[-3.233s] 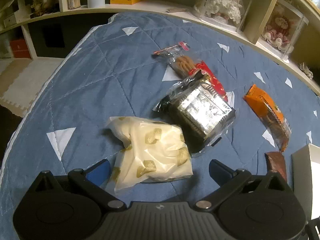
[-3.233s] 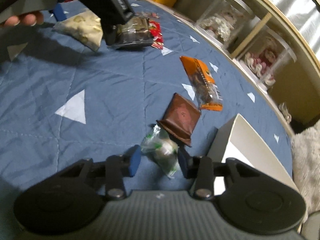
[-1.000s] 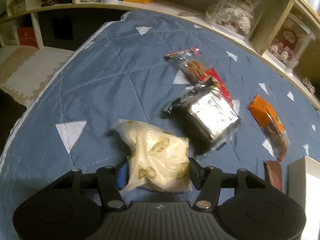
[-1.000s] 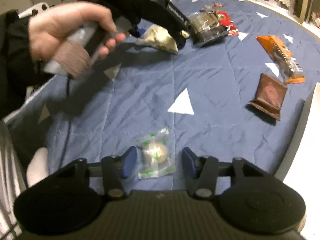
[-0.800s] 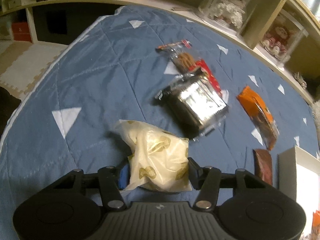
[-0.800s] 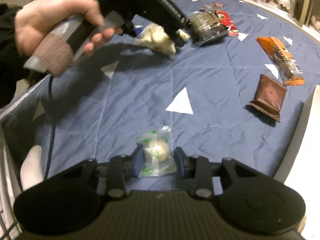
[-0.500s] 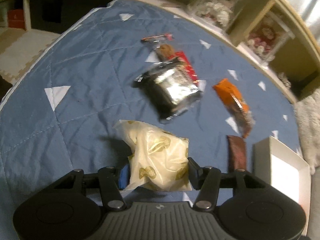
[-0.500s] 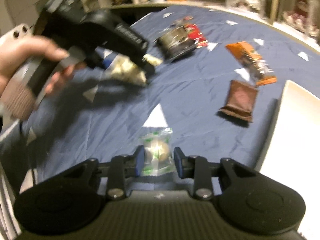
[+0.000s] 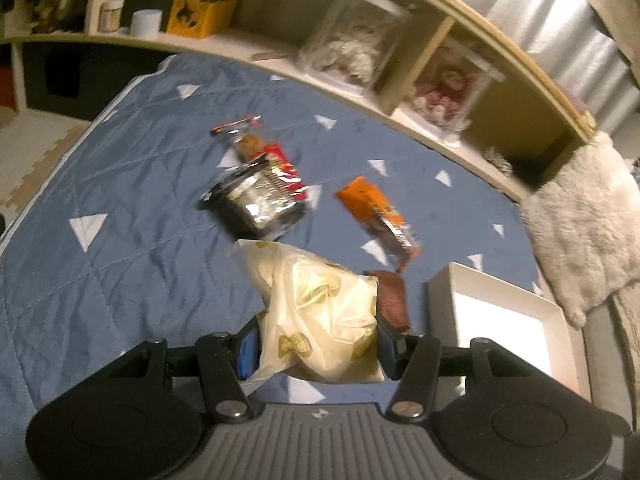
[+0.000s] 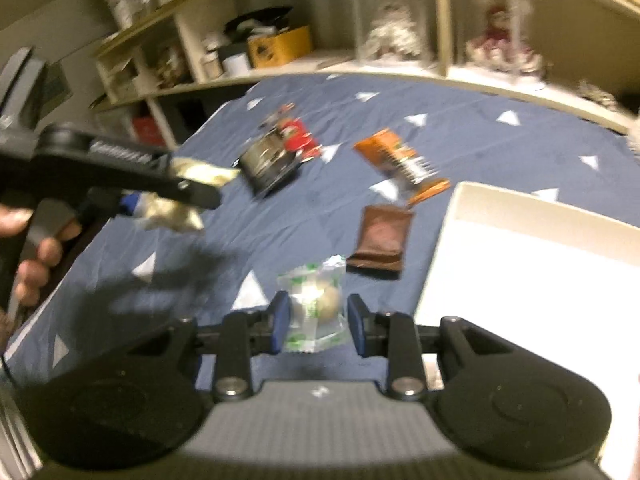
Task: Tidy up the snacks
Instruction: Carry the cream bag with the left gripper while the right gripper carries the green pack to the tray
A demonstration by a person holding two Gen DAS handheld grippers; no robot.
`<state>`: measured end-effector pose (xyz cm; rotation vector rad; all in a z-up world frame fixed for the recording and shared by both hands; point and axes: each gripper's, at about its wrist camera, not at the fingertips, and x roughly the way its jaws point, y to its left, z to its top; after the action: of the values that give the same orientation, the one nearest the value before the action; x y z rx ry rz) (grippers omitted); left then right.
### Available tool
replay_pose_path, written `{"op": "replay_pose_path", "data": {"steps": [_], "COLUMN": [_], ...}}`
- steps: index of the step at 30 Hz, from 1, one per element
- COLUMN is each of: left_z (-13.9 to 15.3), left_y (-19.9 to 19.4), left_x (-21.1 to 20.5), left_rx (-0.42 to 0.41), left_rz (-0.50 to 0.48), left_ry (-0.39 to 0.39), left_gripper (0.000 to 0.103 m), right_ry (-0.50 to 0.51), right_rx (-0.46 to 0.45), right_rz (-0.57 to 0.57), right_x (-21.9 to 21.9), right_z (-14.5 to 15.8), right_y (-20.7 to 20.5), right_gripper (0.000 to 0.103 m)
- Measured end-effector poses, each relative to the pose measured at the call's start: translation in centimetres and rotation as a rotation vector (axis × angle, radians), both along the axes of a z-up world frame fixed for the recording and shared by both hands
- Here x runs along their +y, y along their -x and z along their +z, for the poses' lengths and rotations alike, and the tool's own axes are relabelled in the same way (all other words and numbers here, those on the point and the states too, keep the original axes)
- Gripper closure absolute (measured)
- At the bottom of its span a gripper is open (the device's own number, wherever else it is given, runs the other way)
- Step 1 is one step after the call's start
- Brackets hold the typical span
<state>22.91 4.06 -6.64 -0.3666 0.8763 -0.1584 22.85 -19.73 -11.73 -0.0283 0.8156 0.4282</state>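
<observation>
My left gripper (image 9: 316, 344) is shut on a pale yellow snack bag (image 9: 320, 312), lifted above the blue quilt (image 9: 132, 216). My right gripper (image 10: 318, 322) is shut on a small clear packet with green print and a round sweet (image 10: 316, 304), also off the quilt. In the right wrist view a hand holds the left gripper (image 10: 168, 184) with the yellow bag (image 10: 188, 188) at the left. A white box (image 9: 504, 320) (image 10: 532, 264) lies open at the right. On the quilt lie a dark foil pack (image 9: 260, 200), an orange packet (image 9: 376, 208) and a brown packet (image 10: 382, 240).
A red packet (image 9: 280, 164) and a clear biscuit wrapper (image 9: 244, 136) lie behind the foil pack. Wooden shelves (image 9: 360, 80) with jars and boxes curve along the quilt's far edge. A white furry rug (image 9: 580, 224) lies at the right.
Both grippers rose off the quilt with their snacks and swung toward the white box, which now shows larger. The right jaws shut onto the small packet.
</observation>
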Motion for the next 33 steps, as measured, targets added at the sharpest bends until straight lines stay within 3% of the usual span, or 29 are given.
{"op": "replay_pose_path", "data": {"steps": [15,33], "left_z": [1.5,-0.6], "left_y": [0.9,1.3], "left_x": [-6.0,-19.4], "left_rx": [-0.048,-0.014], "left_rz": [-0.127,-0.341], "left_ry": [0.102,0.2], "left_gripper": [0.046,0.046], "right_ry": [0.04,0.078], "right_rx": [-0.034,-0.004], "right_rz": [-0.25,-0.498], "right_x": [-9.2,-18.8], "right_z": [2.8,0.5], "right_y": [3.2,6.6], "right_gripper": [0.066,0.066]}}
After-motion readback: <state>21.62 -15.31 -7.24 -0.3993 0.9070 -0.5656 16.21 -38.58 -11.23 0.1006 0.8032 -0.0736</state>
